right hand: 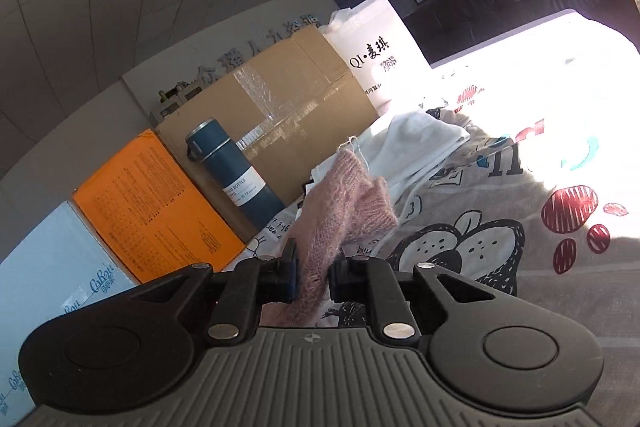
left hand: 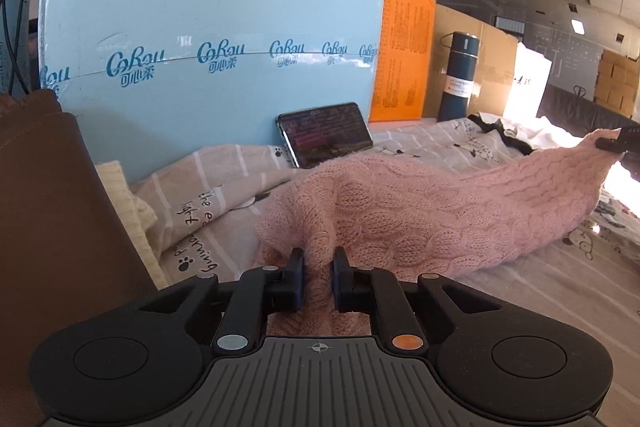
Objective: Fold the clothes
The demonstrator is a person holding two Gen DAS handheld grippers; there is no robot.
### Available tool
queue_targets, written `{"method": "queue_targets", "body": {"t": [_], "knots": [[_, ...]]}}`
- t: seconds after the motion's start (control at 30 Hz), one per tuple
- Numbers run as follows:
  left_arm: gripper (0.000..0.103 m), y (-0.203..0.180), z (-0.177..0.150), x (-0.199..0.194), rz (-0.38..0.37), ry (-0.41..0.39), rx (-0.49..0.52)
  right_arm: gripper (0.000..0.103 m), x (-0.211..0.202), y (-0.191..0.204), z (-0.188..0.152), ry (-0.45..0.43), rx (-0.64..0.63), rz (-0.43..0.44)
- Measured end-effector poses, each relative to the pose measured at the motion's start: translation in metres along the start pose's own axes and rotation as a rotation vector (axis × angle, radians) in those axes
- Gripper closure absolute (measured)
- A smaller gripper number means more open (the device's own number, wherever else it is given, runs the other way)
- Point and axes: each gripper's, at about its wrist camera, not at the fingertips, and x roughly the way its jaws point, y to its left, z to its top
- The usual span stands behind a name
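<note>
Stretching between both tools, the pink cable-knit sweater (left hand: 400, 211) hung just above the printed bedsheet (left hand: 520, 287). The left gripper (left hand: 318, 259) was clamped on one bunched end; the right gripper (right hand: 312, 259) pinched the other, near a blue thermos bottle (right hand: 236, 175).

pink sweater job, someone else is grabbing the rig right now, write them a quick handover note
Left tongs: shut on one end of the pink sweater.
Right tongs: shut on the other end; in the left wrist view they show at the far right, holding that end up.
The sweater hangs stretched between the two over the printed bedsheet, its middle sagging onto it.
A phone leans on the blue box behind; a white garment lies further along the bed.
Done: sweater picked up at both ends.
Left: no fold shows yet; lay it flat and fold it.
</note>
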Motion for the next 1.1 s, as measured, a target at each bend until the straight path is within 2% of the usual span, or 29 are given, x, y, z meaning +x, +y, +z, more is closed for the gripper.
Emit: {"method": "queue_targets", "body": {"t": [0.23,0.4,0.47,0.57,0.6,0.63,0.7,0.73,0.83,0.9,0.97,1.03,1.1], "knots": [[0.091,0.009,0.007,-0.031,-0.131,-0.026,-0.073,0.091,-0.042,-0.017,0.012,-0.013,-0.033,0.015],[0.090,-0.008,0.010,-0.012,-0.093,0.005,0.012,0.091,-0.057,-0.031,0.018,-0.061,-0.083,-0.066],[0.088,-0.013,0.009,0.009,-0.052,0.061,0.064,0.091,-0.052,-0.038,0.017,-0.050,-0.087,-0.089],[0.078,-0.017,0.002,0.030,-0.001,0.146,0.104,0.091,-0.040,-0.049,0.008,-0.010,-0.115,-0.153],[0.073,-0.016,0.001,0.028,0.008,0.135,0.111,0.091,-0.037,-0.054,0.004,0.009,-0.114,-0.166],[0.062,-0.016,0.001,0.026,0.017,0.123,0.117,0.091,-0.035,-0.058,0.001,0.023,-0.108,-0.178],[0.045,-0.016,0.005,0.014,0.051,0.058,0.122,0.091,-0.031,-0.066,-0.005,0.051,-0.094,-0.199],[0.039,-0.017,0.008,0.005,0.058,-0.005,0.127,0.091,-0.029,-0.069,-0.007,0.062,-0.083,-0.206],[0.038,-0.035,0.016,-0.016,0.008,-0.168,0.220,0.090,-0.029,-0.071,-0.010,0.063,-0.074,-0.201],[0.038,-0.058,0.015,-0.017,-0.118,-0.205,0.355,0.088,-0.028,-0.071,-0.010,0.067,-0.067,-0.201],[0.039,-0.084,0.011,-0.009,-0.236,-0.158,0.446,0.087,-0.026,-0.072,-0.011,0.074,-0.057,-0.203],[0.044,-0.104,0.007,0.007,-0.293,-0.100,0.492,0.086,-0.026,-0.073,-0.010,0.076,-0.046,-0.201],[0.044,-0.114,0.003,0.031,-0.258,-0.047,0.497,0.085,-0.026,-0.075,-0.010,0.077,-0.037,-0.202]]}}
